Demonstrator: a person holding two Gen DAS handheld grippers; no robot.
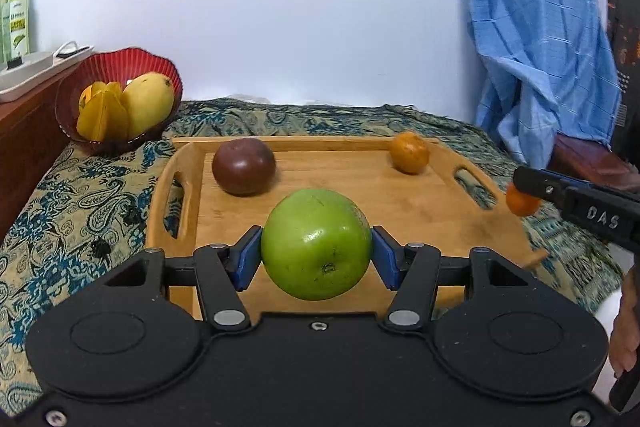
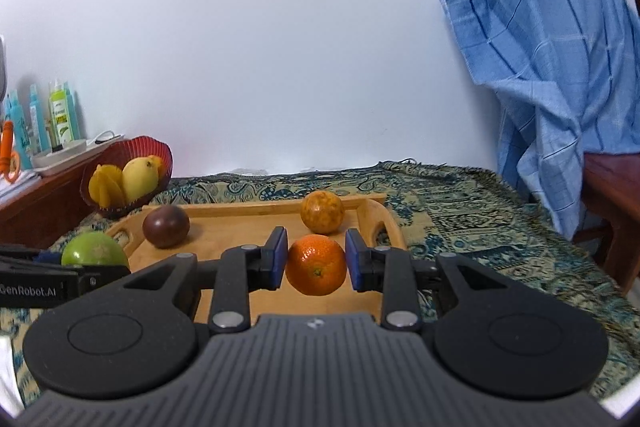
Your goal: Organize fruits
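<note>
Two grippers, each carrying fruit above a bamboo tray (image 1: 400, 199). Left gripper (image 1: 316, 253) is clamped on a green apple (image 1: 316, 245); right gripper (image 2: 316, 259) pinches a small orange (image 2: 317, 265). The red bowl (image 1: 104, 67) w/ mango and starfruit sits far-left, beyond the tray. Left hand is nearer it, so prob. goes first.

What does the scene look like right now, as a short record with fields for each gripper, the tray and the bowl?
left gripper: shut on round green apple
right gripper: shut on small bright orange tangerine
wooden handled tray: dark purple round fruit, mottled orange fruit
red ribbed bowl: yellow mango, yellow starfruit
</note>
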